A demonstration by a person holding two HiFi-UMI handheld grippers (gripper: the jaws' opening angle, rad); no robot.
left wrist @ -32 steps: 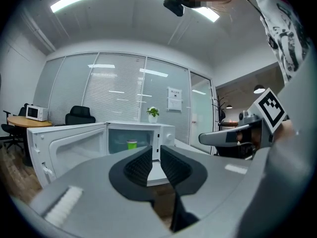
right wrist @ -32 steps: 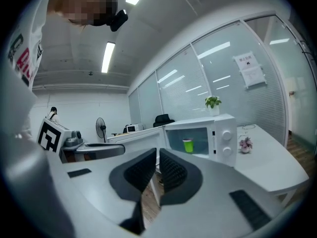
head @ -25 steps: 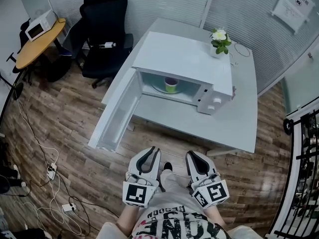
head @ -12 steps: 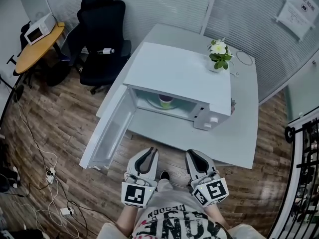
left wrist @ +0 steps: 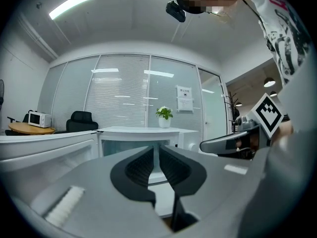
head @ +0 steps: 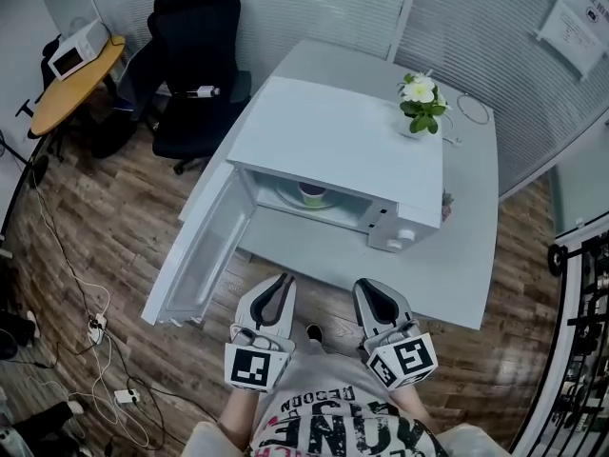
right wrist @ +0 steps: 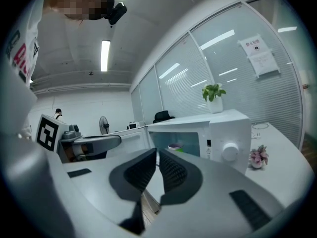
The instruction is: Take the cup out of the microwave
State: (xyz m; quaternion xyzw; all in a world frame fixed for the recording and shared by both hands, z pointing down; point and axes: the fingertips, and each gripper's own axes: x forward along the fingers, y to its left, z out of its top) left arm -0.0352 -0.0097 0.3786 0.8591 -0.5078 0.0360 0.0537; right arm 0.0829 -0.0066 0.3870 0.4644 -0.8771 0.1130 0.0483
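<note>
A green cup [head: 311,194] with a purple rim stands on the turntable inside the white microwave [head: 333,131], whose door [head: 195,255] hangs open to the left. The right gripper view shows the cup [right wrist: 174,147] in the lit cavity. Both grippers are held side by side in front of the table, well short of the microwave. My left gripper [head: 279,279] [left wrist: 156,150] has just been closing its jaws; a narrow gap stays between them with nothing in it. My right gripper [head: 369,286] [right wrist: 157,152] also shows a narrow, empty gap.
The microwave sits on a white table [head: 457,246] with a potted plant [head: 419,98] and a small pink flower [head: 445,206]. A black office chair [head: 195,55] and a round wooden table [head: 76,74] stand at the far left. Cables [head: 105,350] lie on the wooden floor.
Both grippers have come forward towards the table and microwave, which now lie nearer in the head view. The left gripper's jaws have narrowed slightly.
</note>
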